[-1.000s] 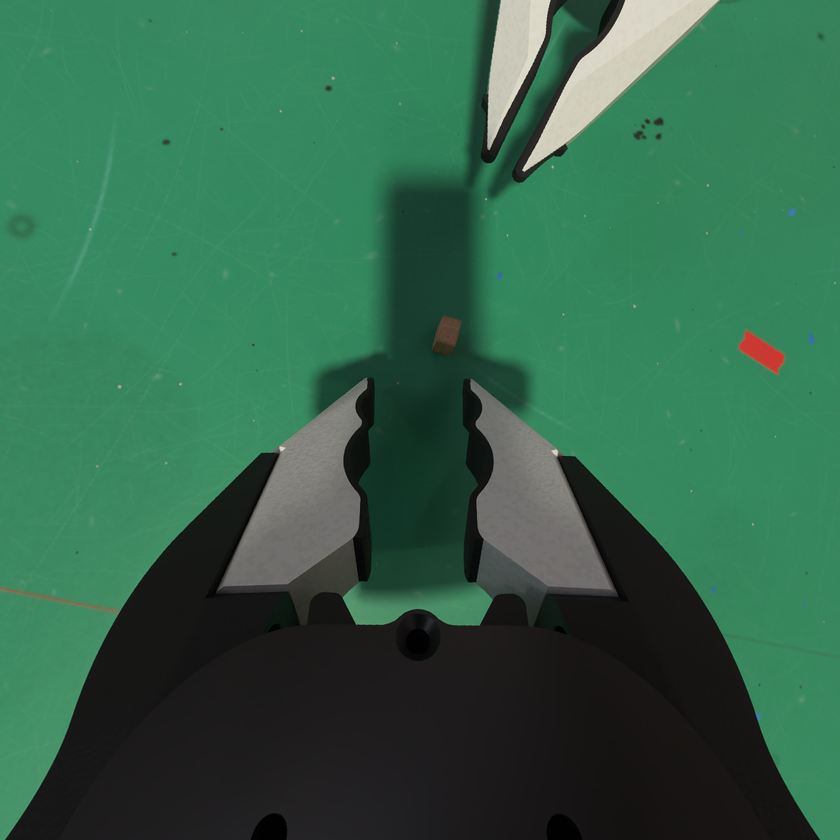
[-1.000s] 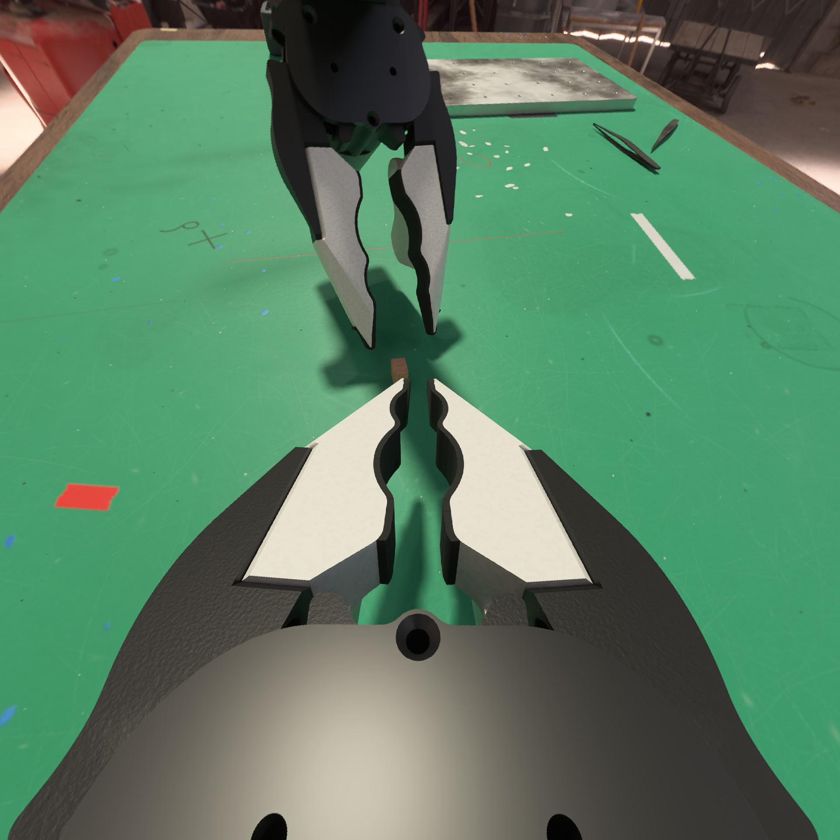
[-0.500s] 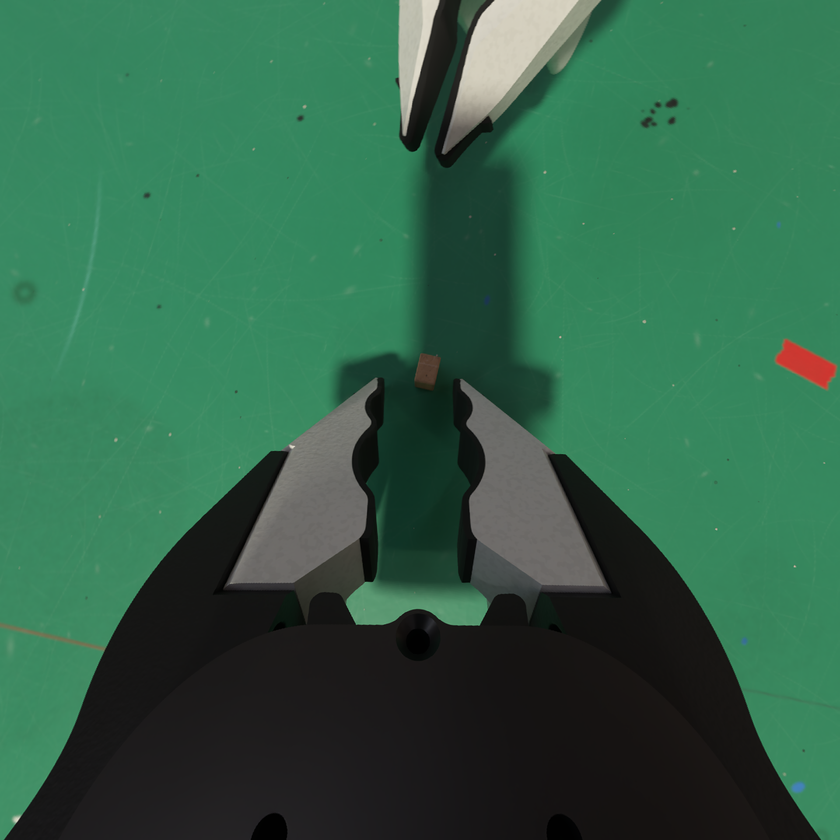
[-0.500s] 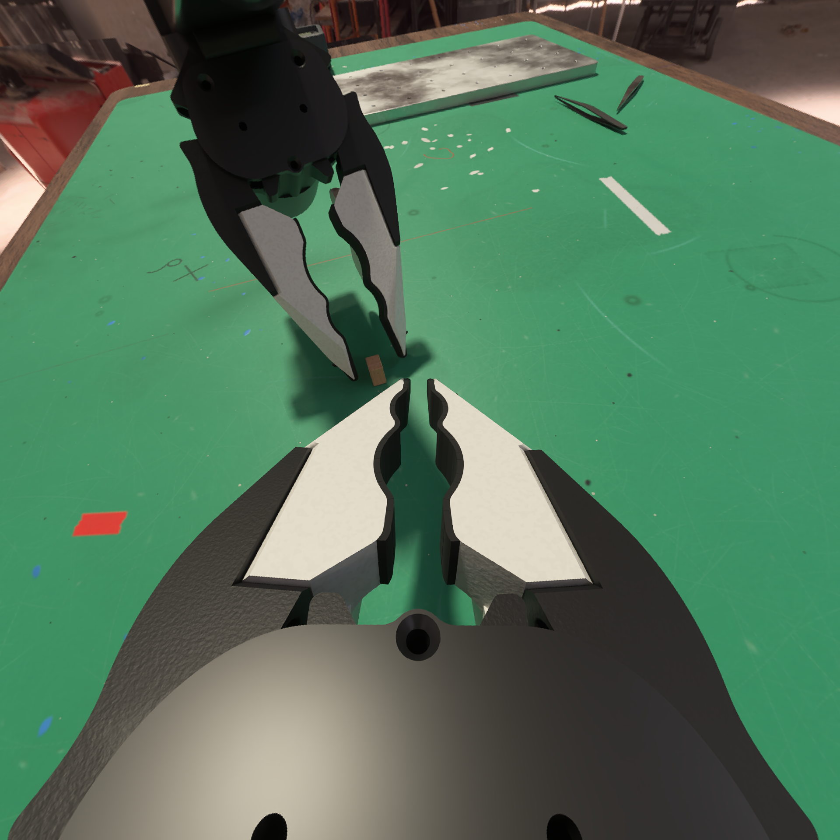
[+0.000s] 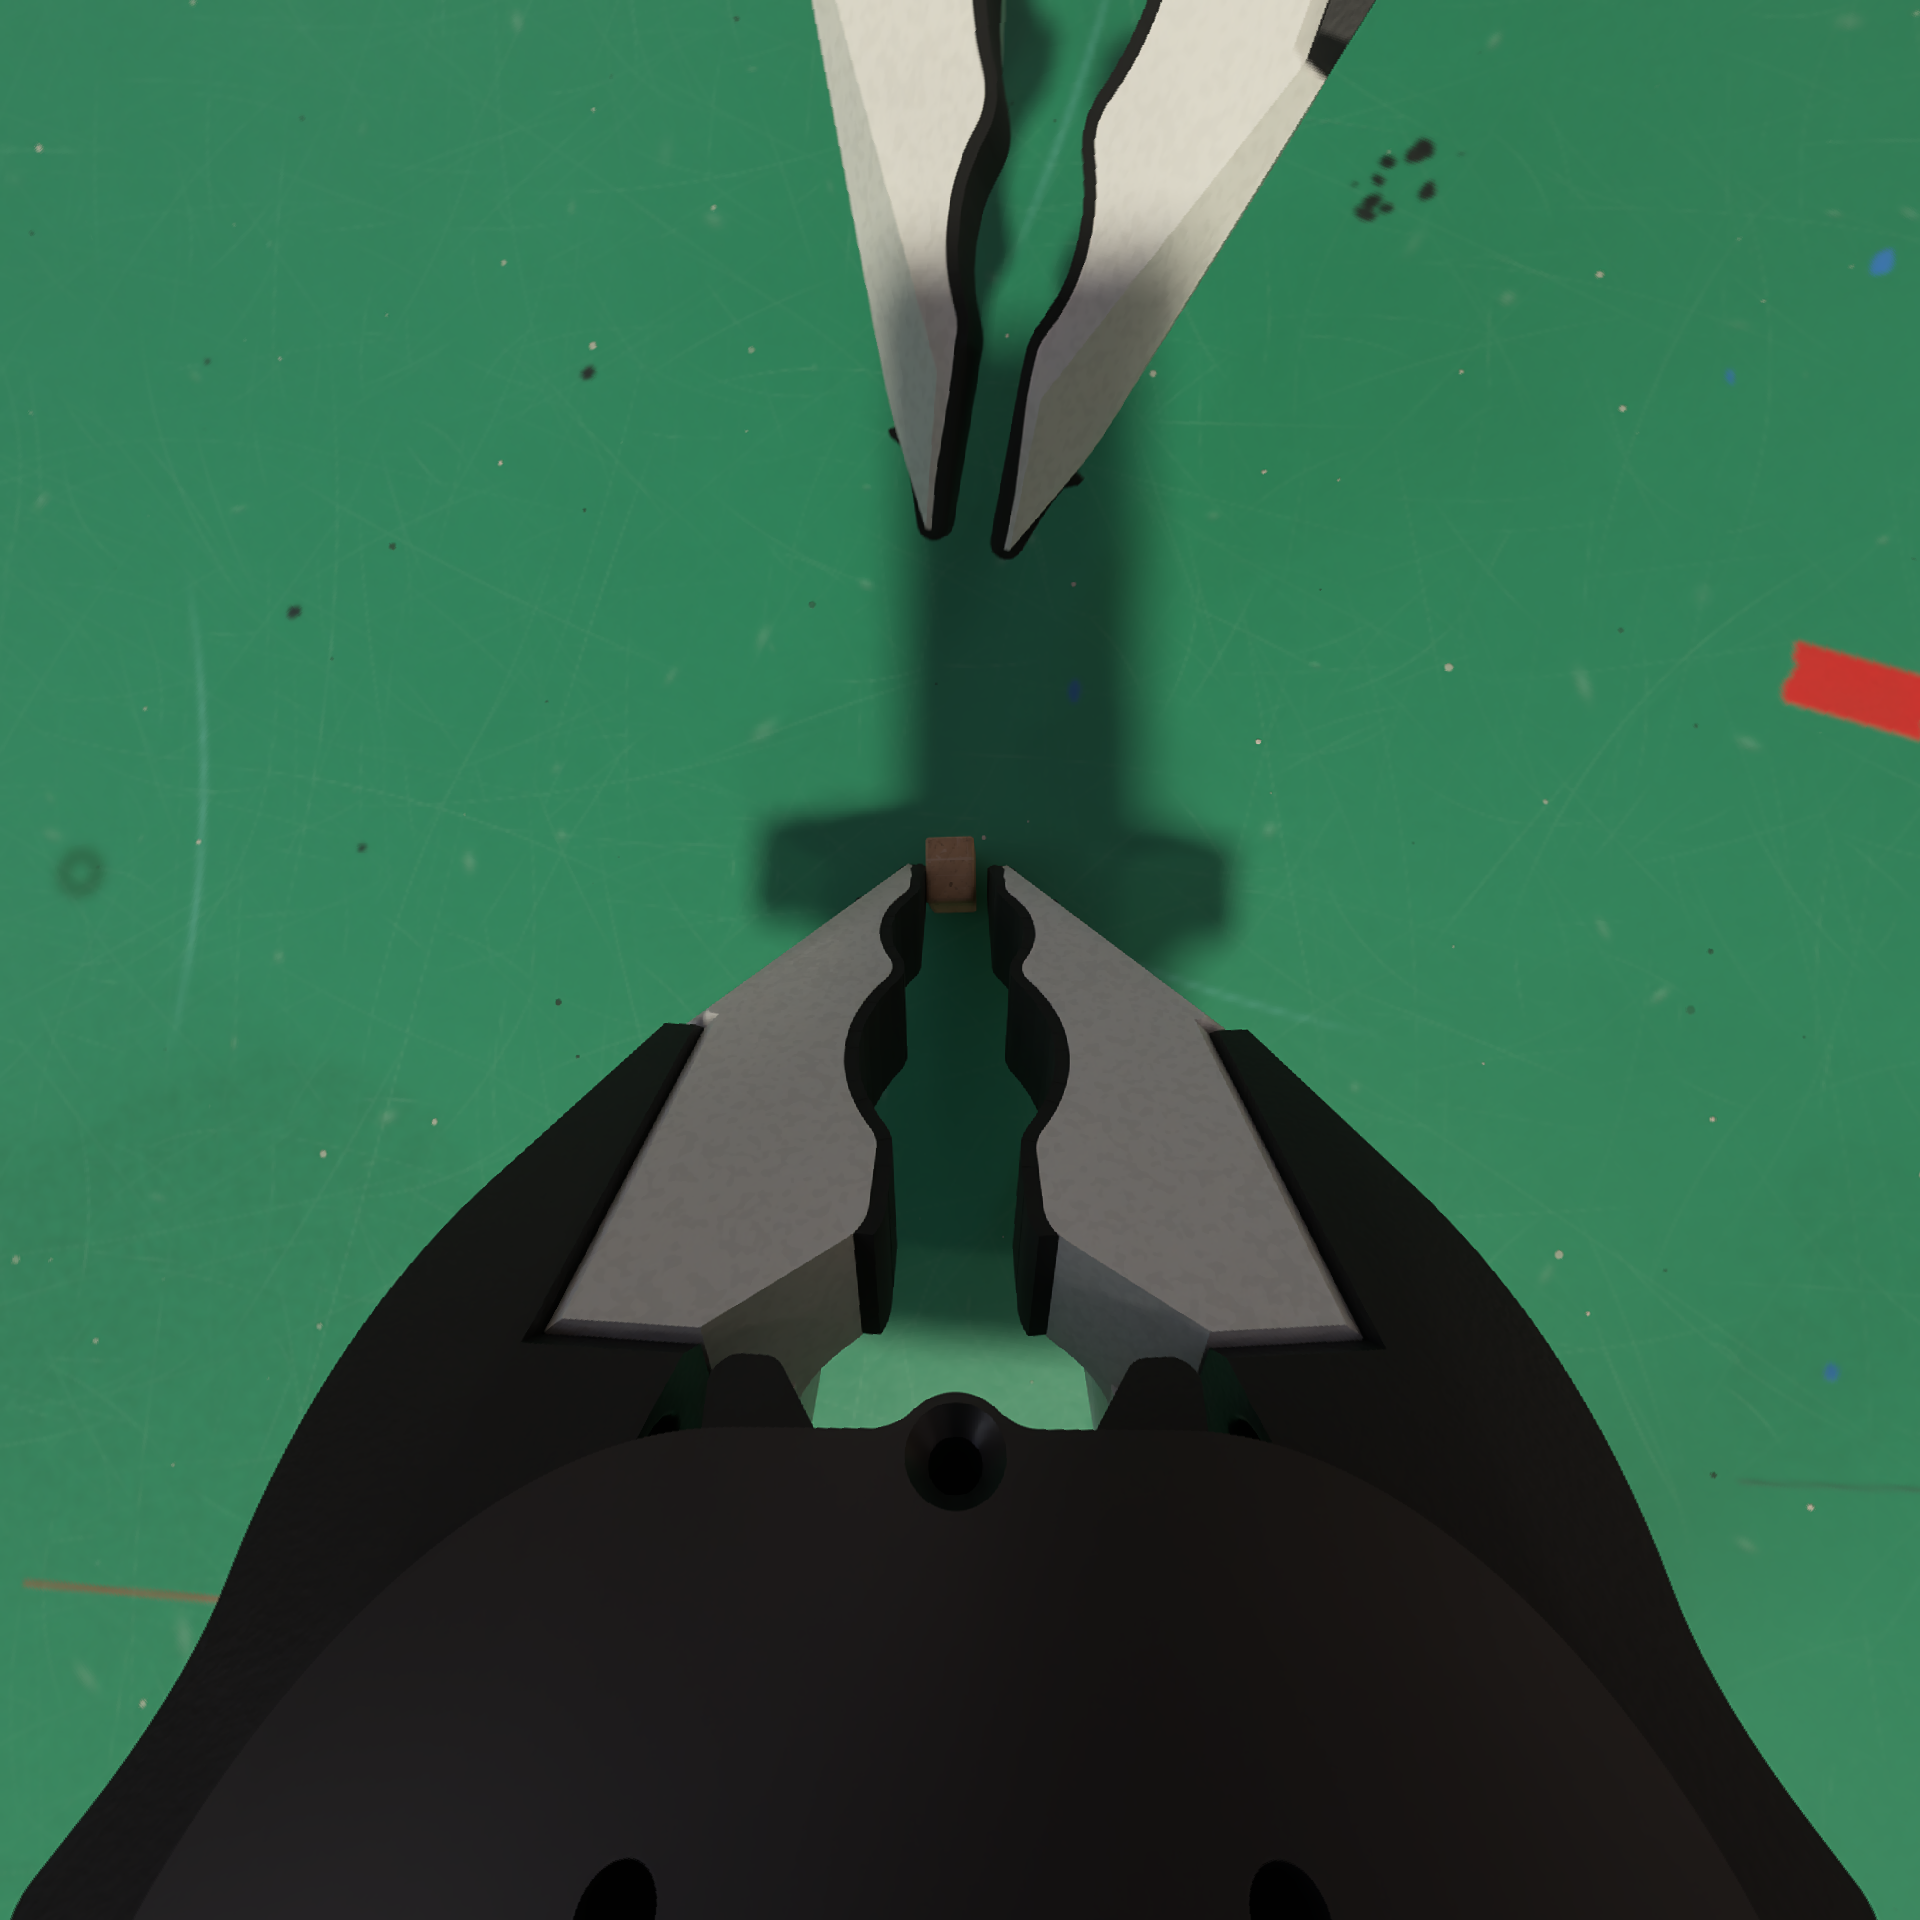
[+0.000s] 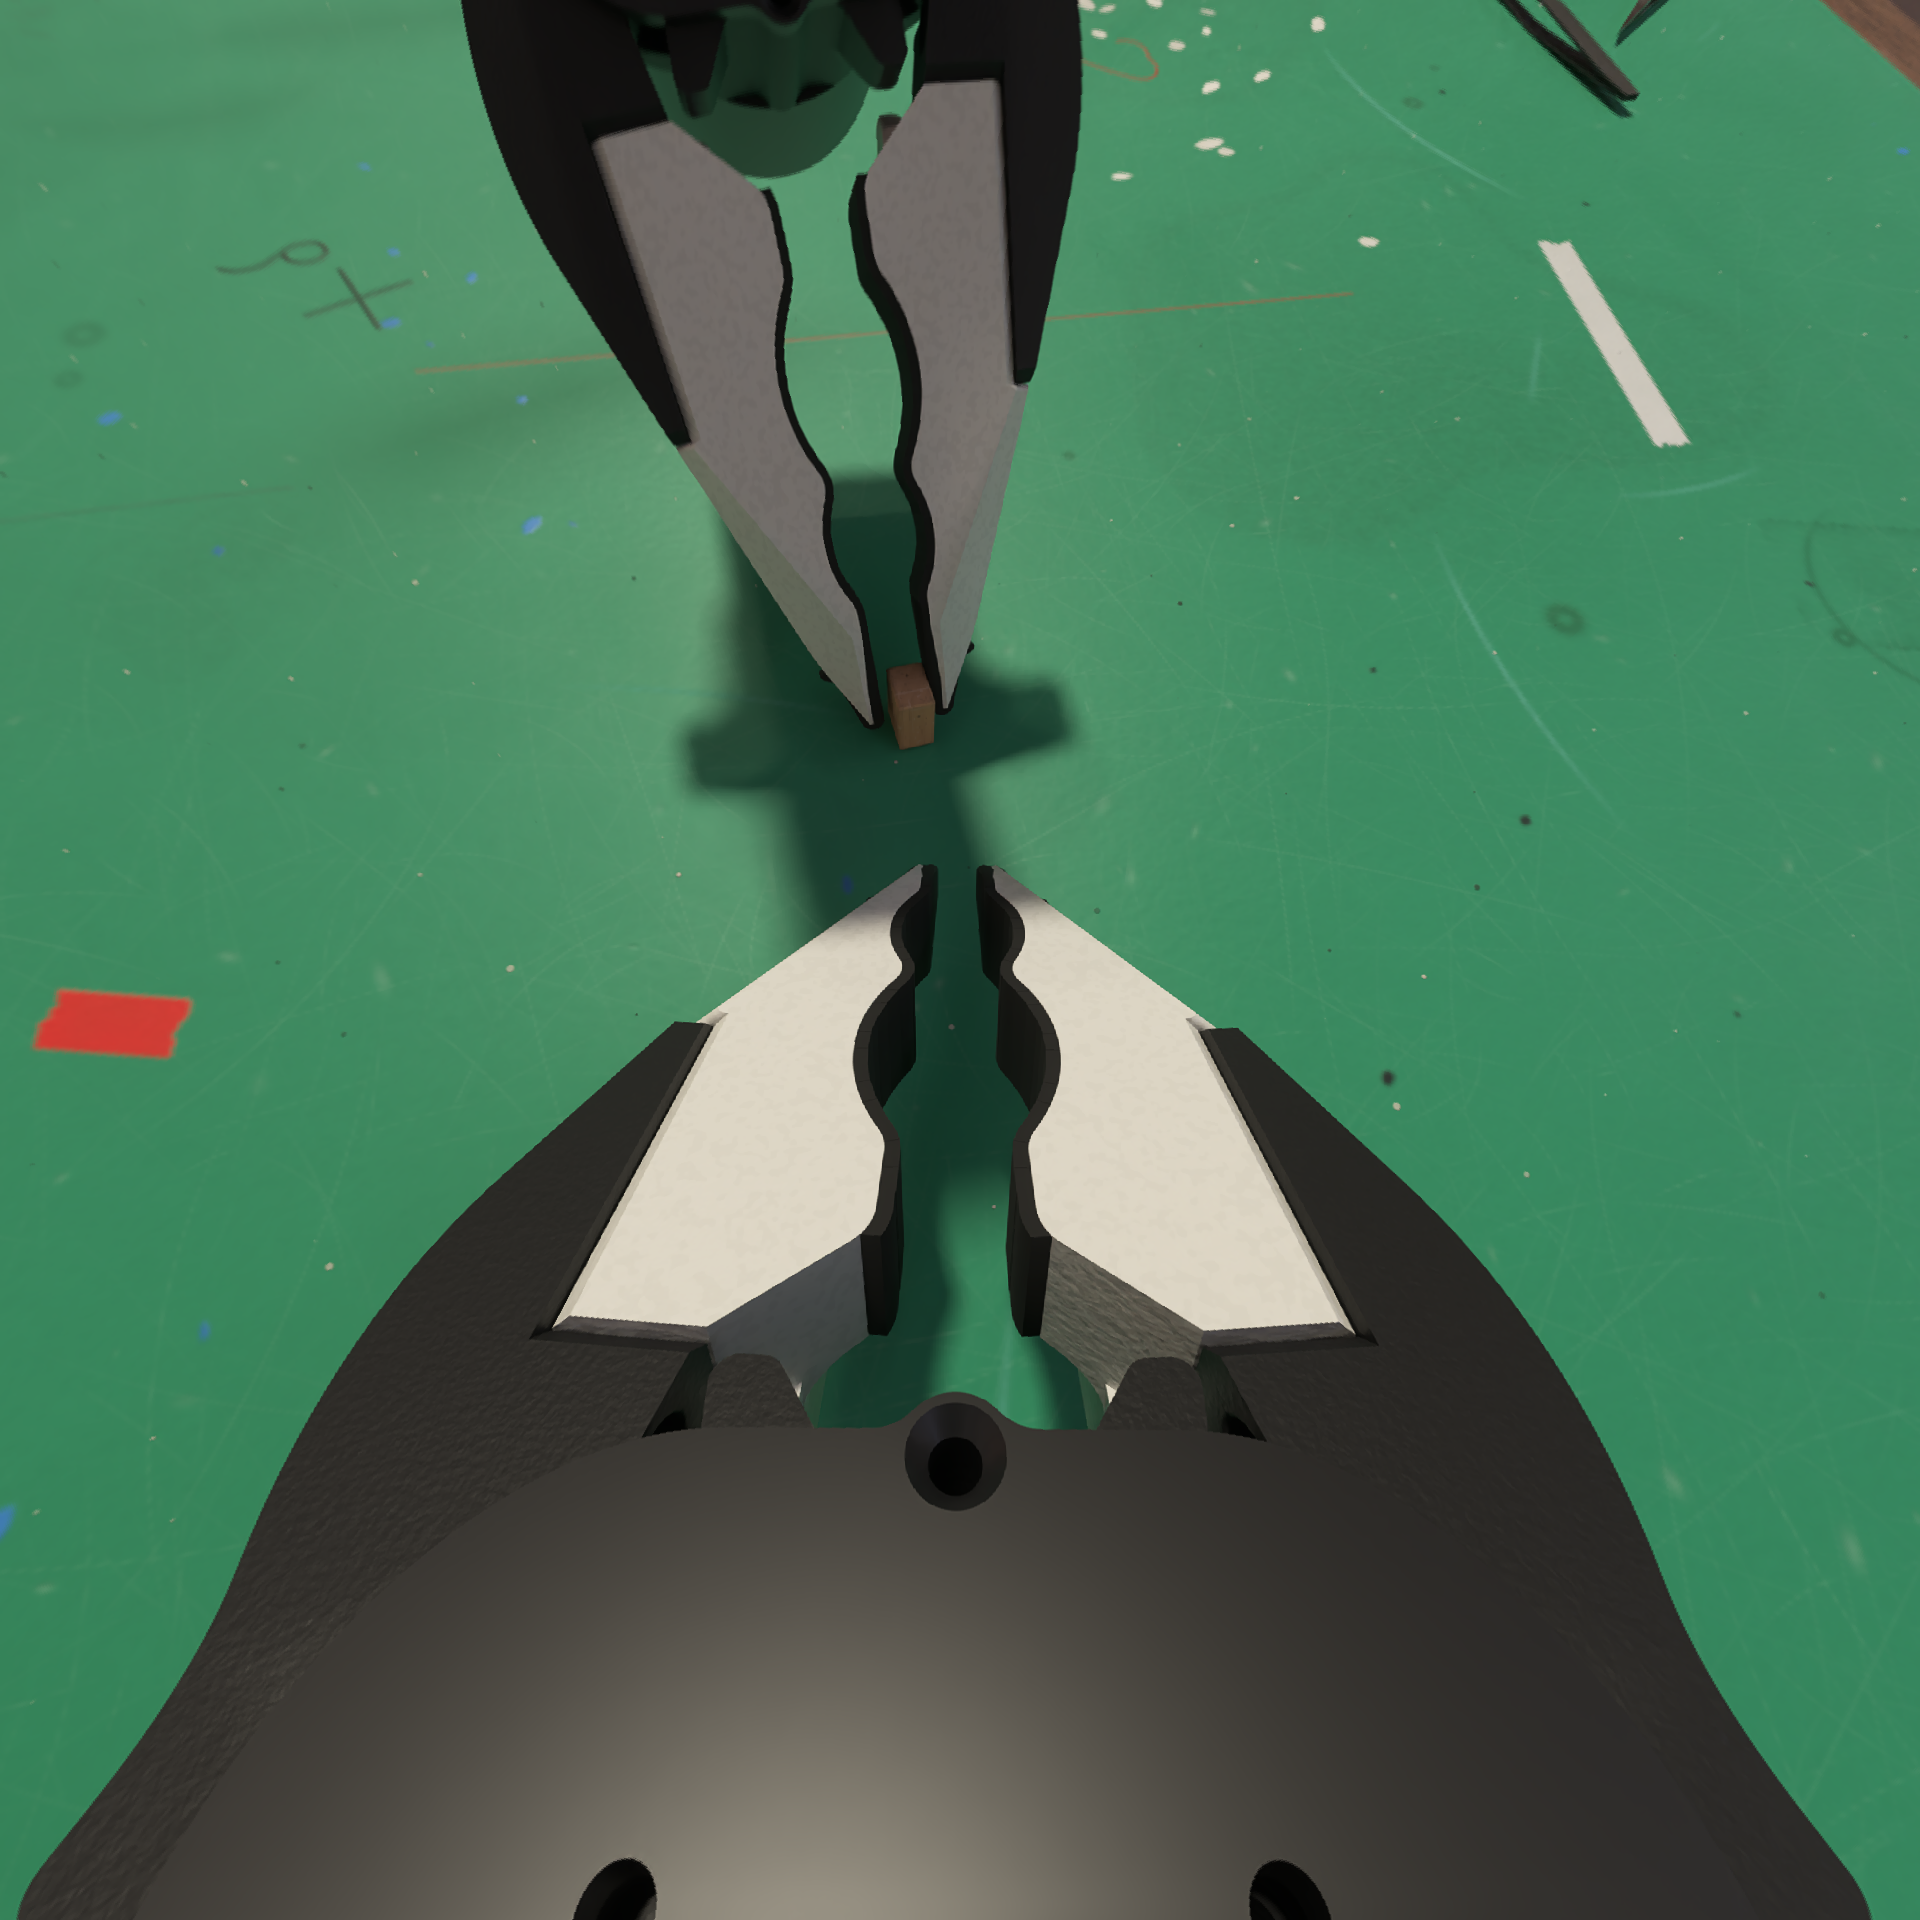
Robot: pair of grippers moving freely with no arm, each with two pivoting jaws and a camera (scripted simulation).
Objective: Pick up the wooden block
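Observation:
The wooden block (image 5: 951, 878) is a small brown cube resting on the green table mat (image 5: 416, 623). My left gripper (image 5: 956, 883) points down at the mat, and its two fingertips press against the block's sides. In the right wrist view the block (image 6: 911, 717) sits between the left gripper's (image 6: 907, 707) tips, still touching the mat. My right gripper (image 6: 956, 883) is empty, with its jaws nearly together. It hovers a short way in front of the block, facing the left gripper. Its white fingers (image 5: 1101, 312) show at the top of the left wrist view.
A red tape patch (image 6: 112, 1023) lies on the mat to the left, also seen in the left wrist view (image 5: 1860, 691). A white tape strip (image 6: 1616, 343) and thin dark tools (image 6: 1579, 52) lie far right. White specks dot the far mat.
My left gripper moved forward and down onto the block and its jaws narrowed around it. My right gripper drew back from the block, its jaws unchanged.

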